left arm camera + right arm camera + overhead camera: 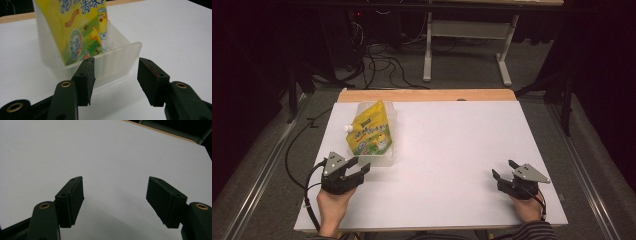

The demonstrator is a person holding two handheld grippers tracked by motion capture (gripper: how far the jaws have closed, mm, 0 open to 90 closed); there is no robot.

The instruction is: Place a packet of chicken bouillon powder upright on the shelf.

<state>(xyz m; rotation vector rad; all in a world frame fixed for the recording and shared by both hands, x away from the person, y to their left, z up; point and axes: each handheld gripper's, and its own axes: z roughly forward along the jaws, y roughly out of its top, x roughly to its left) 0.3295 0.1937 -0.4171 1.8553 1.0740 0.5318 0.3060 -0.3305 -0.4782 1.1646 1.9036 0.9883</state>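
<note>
Hovering at near corner of clear bin [117,60] | left gripper [360,165] released, nothing between jaws | yellow pouch [371,131] upright in bin, just ahead | right gripper [503,168] released, idle, well apart | step: likely approach or release at bin | next: line jaws up on wall before clamping

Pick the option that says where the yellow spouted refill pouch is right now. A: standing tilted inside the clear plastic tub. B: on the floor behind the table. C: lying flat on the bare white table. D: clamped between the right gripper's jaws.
A: the yellow spouted refill pouch stands leaning inside the clear plastic tub, and in the left gripper view its lower edge sits behind the tub's near wall, untouched by the jaws.
</note>
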